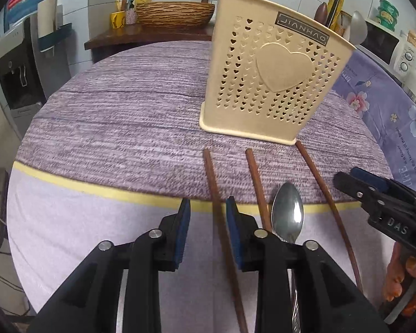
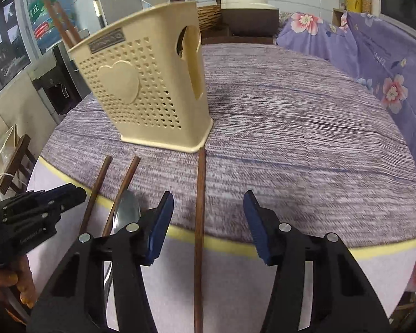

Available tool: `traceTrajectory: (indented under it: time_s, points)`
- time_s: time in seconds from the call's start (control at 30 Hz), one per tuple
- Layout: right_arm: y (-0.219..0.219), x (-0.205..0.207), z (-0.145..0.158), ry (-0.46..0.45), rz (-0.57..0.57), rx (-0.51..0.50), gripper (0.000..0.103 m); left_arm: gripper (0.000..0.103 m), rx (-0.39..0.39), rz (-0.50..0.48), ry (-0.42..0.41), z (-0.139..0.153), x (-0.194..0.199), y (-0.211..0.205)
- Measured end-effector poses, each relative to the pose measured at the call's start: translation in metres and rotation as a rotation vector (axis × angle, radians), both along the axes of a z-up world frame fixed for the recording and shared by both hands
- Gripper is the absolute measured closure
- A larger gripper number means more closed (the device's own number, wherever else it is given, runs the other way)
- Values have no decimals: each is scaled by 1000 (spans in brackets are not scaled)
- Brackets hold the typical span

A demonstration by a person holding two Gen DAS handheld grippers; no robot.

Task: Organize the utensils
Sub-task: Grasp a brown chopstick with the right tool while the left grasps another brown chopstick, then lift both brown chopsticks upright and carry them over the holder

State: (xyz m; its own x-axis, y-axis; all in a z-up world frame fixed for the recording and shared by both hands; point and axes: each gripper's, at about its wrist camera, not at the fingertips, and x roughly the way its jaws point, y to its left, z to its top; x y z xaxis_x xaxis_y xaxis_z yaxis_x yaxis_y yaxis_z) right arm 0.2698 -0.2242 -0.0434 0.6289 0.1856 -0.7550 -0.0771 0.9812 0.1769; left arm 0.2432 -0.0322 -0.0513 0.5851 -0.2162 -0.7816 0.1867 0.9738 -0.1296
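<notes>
A: Holder (image 1: 271,80) status? Cream plastic, heart-shaped perforations, raised heart on the front, dark label near the rim. It's standing upright at upper right of centre in the left wrist view, on the purple-grey table mat (image 1: 124,111). A few handles and a pale spoon bowl are sticking up out of it at the back.

B: Confirming. In the right wrist view the holder (image 2: 144,83) is sitting upper left, side cut-out handle showing.

A: Loose items: three dark wooden chopsticks lying in front of it, plus a metal spoon (image 1: 287,213), bowl up, lower right of centre, between the middle and right sticks.

B: Left gripper (image 1: 208,208)?

A: Jaws are standing narrowly apart, blue pads on both sides of the left chopstick (image 1: 222,222). The stick is running between them, nearer the right pad. Pads aren't pressing on it; a gap is showing on the left side. Can't tell whether the right pad is touching it.

B: Right gripper (image 2: 208,208) is sitting wider, about half open. The right chopstick (image 2: 199,222) is lying between the pads, clear gaps on both sides, nothing gripped. Its far tip is reaching the holder's base corner.

A: Middle chopstick (image 1: 256,188) is lying untouched, just beside the spoon.

B: Left gripper is also showing at lower left of the right wrist view, a hand (image 2: 16,285) gripping its handle.
</notes>
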Motion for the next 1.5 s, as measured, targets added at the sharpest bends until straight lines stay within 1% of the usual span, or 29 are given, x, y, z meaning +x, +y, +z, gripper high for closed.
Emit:
traceTrajectory:
  time_s: [0.03, 0.07, 0.13, 0.2, 0.23, 0.33, 0.37, 0.4, 0.43, 0.47, 0.5, 0.53, 0.67, 0.8, 0.97, 1.1, 1.2, 1.27, 1.4, 1.5]
  points:
    - [-1, 8, -3, 12, 0, 8, 52, 64, 10, 3, -5, 0, 4, -2]
    - [0, 15, -5, 21, 1, 8, 54, 63, 28, 11, -12, -1, 6, -4]
    - [5, 24, -9, 23, 7, -20, 59, 63, 54, 28, -8, -4, 13, -7]
    - [11, 30, -14, 35, 19, -28, 64, 63, 57, 31, 4, -7, 18, -8]
    - [14, 34, -17, 45, 27, -40, 65, 63, 63, 32, 7, -8, 19, -8]
    - [19, 40, -17, 35, 19, -92, 69, 64, 81, 39, 0, -12, 22, -9]
    - [20, 42, -17, 33, 16, -103, 74, 65, 89, 39, -3, -12, 23, -10]
    - [23, 44, -18, 30, 12, -133, 81, 70, 98, 38, -5, -12, 23, -12]
    - [23, 44, -19, 26, 10, -152, 84, 78, 104, 36, -8, -12, 24, -13]
    - [24, 46, -19, 26, 15, -149, 90, 82, 104, 35, -8, -12, 25, -14]
    - [25, 47, -19, 28, 17, -146, 94, 89, 102, 35, -7, -12, 26, -14]
    - [25, 48, -19, 28, 18, -151, 94, 92, 99, 35, -3, -12, 28, -14]
    - [25, 47, -20, 14, 24, -173, 94, 93, 97, 31, -1, -11, 32, -17]
    - [24, 44, -19, 14, 21, -148, 95, 94, 99, 32, -8, -12, 31, -18]
    - [20, 33, -12, -12, 18, -108, 95, 94, 58, 39, -5, -9, 26, -13]
    - [13, 20, 2, -46, 11, -70, 95, 94, 14, 38, -35, 6, 17, -5]
    - [6, 4, 17, -84, 6, -36, 95, 94, -26, 34, -75, 26, 4, 3]
    - [0, -9, 33, -119, 1, -8, 95, 94, -53, 32, -108, 41, -6, 7]
    - [-11, -39, 74, -215, -2, 34, 95, 94, -90, 19, -191, 76, -26, 14]
    - [-21, -60, 105, -294, 2, 41, 95, 95, -110, 10, -254, 100, -42, 20]
